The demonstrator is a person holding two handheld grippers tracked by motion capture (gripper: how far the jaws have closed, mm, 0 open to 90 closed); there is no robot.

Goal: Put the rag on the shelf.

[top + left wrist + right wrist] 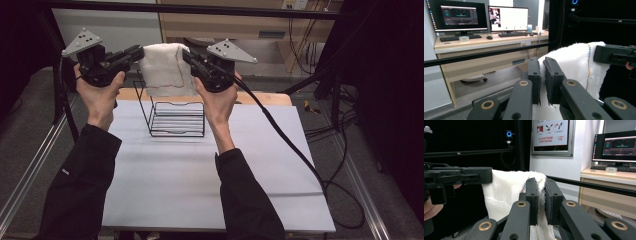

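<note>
Left gripper (134, 52) and right gripper (189, 56) holding white towel (162, 70) stretched between them, up in air above black wire rack (176, 119). Both sets of fingers clamping shut on towel's top corners, cloth pinched between pads in each gripper view. Towel hanging down, folded, coloured stitching along edge. Rack standing on desk (200, 175) beneath, near far edge.

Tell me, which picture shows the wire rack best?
The high view: the black wire rack stands whole on the white table, below the held white towel. The two gripper views look over the towel toward desks.
</note>
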